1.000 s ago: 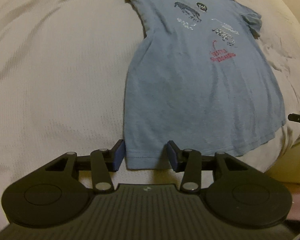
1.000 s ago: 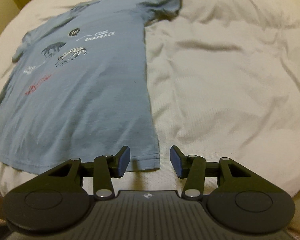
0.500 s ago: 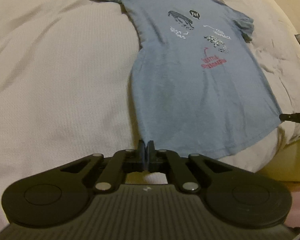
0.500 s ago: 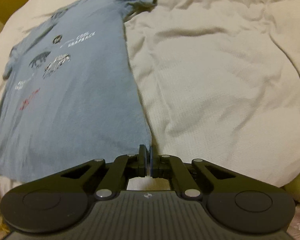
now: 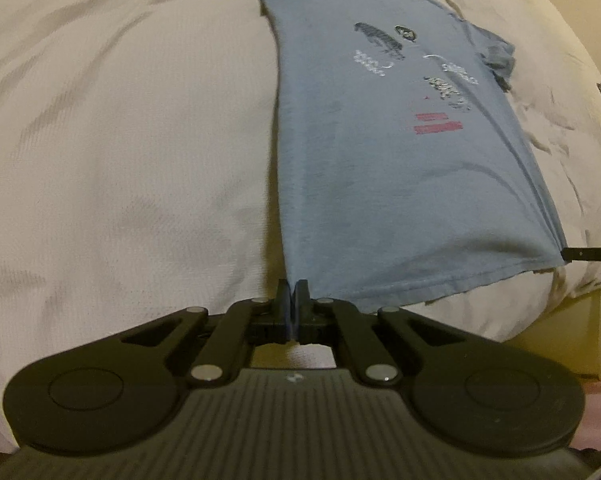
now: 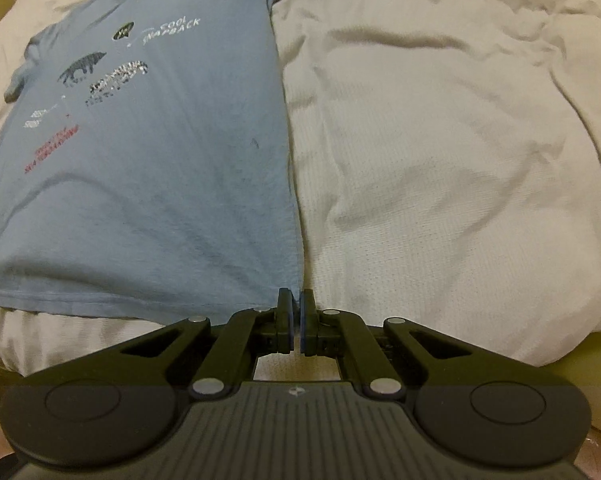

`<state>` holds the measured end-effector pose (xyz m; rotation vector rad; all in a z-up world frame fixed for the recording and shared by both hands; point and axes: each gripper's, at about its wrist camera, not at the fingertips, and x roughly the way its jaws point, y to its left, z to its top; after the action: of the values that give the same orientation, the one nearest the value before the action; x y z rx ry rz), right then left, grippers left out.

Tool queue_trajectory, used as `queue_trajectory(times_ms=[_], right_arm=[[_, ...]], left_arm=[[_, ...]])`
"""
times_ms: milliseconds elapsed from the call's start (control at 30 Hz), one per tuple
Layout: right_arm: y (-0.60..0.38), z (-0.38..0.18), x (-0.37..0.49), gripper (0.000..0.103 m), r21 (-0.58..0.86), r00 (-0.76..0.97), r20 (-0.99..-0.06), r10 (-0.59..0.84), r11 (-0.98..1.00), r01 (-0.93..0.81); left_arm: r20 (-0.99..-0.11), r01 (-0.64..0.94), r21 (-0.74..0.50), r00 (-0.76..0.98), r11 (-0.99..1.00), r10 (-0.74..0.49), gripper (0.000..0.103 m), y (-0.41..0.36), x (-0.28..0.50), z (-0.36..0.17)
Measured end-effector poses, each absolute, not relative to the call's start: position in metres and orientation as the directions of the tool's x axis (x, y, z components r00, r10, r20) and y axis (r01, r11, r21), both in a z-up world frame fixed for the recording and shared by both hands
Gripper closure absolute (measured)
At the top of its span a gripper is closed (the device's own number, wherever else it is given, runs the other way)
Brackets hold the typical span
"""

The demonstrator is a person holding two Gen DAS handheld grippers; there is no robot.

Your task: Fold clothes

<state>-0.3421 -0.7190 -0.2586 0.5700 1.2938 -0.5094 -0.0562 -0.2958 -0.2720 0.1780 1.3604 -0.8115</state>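
Starting on your left: the left gripper point(image 5: 293, 295) is pinched tight on the bottom-left corner of the blue t-shirt point(image 5: 380, 168), right where the side seam meets the hem. The shirt lies face up on the white bedspread point(image 5: 120, 160), print showing, collar end away from you, hem end at the near edge of the bed. The hem between your two grips looks a bit saggy with some creases fanning toward the far corner, so I'd pull the two corners apart a touch before lifting.

Over on the right, the right gripper point(image 6: 296, 308) is clamped down on the other hem corner, with only a sliver of a gap between the pads. In the left view you can just see its tip point(image 5: 588, 254) at that corner.

My take: lift both corners together, keep them level, and carry the hem up toward the sleeves point(image 6: 20, 76) evenly. Go slow or the fabric could slip out or drag the whole shirt along.
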Motion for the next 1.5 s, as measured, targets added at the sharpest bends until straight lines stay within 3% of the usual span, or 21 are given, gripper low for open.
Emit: queue_trajectory(times_ms=[233,300,367,567,633,700,733,800,833,1100,1233,1467,1500], right_arm=[[-0.723,-0.263,-0.349,0.092,0.155,0.227,-0.974,0.000,0.729,0.667],[-0.725,-0.265,-0.352,0.086,0.198,0.261,-0.965,0.022,0.714,0.672],[-0.726,-0.269,-0.353,0.085,0.226,0.282,-0.959,0.036,0.702,0.676],[-0.732,-0.275,-0.349,0.085,0.249,0.293,-0.954,0.057,0.695,0.675],[-0.734,-0.277,-0.348,0.085,0.249,0.292,-0.955,0.059,0.693,0.676],[-0.736,-0.279,-0.347,0.085,0.253,0.291,-0.955,0.061,0.685,0.684],[-0.736,-0.280,-0.348,0.085,0.256,0.292,-0.954,0.064,0.681,0.687],[-0.736,-0.281,-0.347,0.087,0.256,0.285,-0.956,0.071,0.678,0.689],[-0.736,-0.282,-0.345,0.100,0.241,0.266,-0.961,0.071,0.684,0.689],[-0.751,-0.236,-0.358,0.101,0.123,0.161,-0.987,0.015,0.717,0.687],[-0.762,-0.228,-0.368,0.101,0.202,0.222,-0.973,0.061,0.694,0.691],[-0.751,-0.272,-0.345,0.072,0.248,0.271,-0.959,0.087,0.724,0.644],[-0.749,-0.279,-0.341,0.072,0.244,0.263,-0.960,0.092,0.737,0.631]], left_arm=[[-0.903,0.563,-0.367,-0.026,0.740,-0.428,0.099,-0.290,-0.054,-0.274],[-0.899,0.552,-0.381,-0.033,0.742,-0.437,0.085,-0.287,-0.054,-0.277],[-0.896,0.547,-0.388,-0.037,0.742,-0.442,0.083,-0.285,-0.054,-0.282],[-0.896,0.570,-0.391,-0.056,0.723,-0.441,0.083,-0.294,-0.053,-0.292],[-0.896,0.580,-0.392,-0.066,0.714,-0.438,0.087,-0.295,-0.053,-0.293],[-0.900,0.585,-0.387,-0.069,0.713,-0.431,0.100,-0.295,-0.052,-0.294],[-0.900,0.584,-0.387,-0.071,0.713,-0.430,0.102,-0.294,-0.052,-0.294],[-0.903,0.591,-0.382,-0.073,0.711,-0.424,0.103,-0.294,-0.053,-0.293],[-0.906,0.598,-0.373,-0.071,0.709,-0.417,0.103,-0.294,-0.053,-0.292],[-0.889,0.565,-0.404,-0.056,0.719,-0.455,0.103,-0.266,-0.041,-0.242],[-0.888,0.568,-0.411,-0.073,0.714,-0.453,0.103,-0.266,-0.039,-0.238],[-0.918,0.571,-0.367,-0.097,0.734,-0.384,0.103,-0.283,-0.047,-0.275],[-0.922,0.569,-0.361,-0.098,0.738,-0.375,0.103,-0.283,-0.048,-0.279]])
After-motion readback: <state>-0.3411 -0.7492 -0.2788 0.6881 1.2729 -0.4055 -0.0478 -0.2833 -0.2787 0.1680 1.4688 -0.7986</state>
